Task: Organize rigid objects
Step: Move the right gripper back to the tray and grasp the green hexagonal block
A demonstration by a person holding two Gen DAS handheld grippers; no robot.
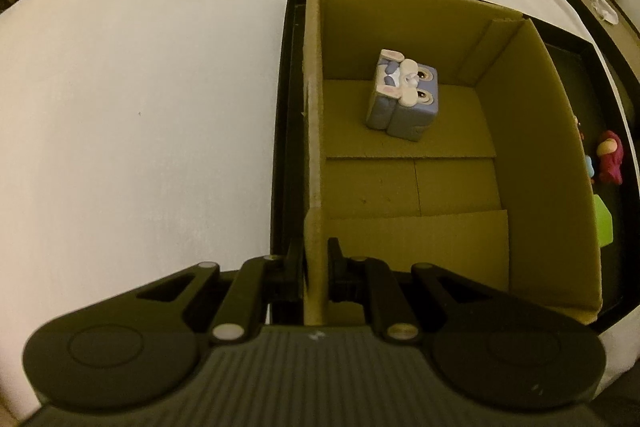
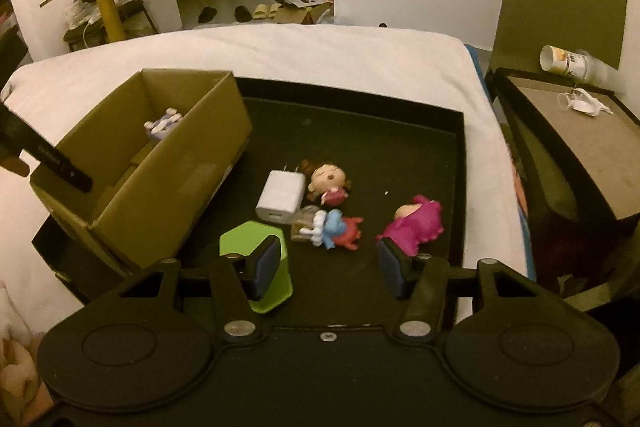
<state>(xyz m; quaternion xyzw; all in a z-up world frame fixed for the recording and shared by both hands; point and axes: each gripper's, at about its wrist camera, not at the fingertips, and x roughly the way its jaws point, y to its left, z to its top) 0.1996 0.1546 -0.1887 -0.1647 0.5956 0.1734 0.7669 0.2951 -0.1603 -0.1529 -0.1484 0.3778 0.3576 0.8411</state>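
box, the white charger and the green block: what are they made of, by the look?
Box: plain brown corrugated cardboard, matte; raw cut edges and folded bottom flaps show.
White charger: probably hard plastic, smooth satin, with metal prongs.
Green block: likely moulded plastic, smooth with crisp facets; its sheen is hard to judge in this light.

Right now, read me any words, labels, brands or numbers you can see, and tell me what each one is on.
No text can be read in either view.
Left claw finger, seen from the right wrist: a small pale print, too blurred to read.
Tipped paper cup on the side table: a printed design, too small to read.
Cardboard box, white charger, figurines: no lettering visible.
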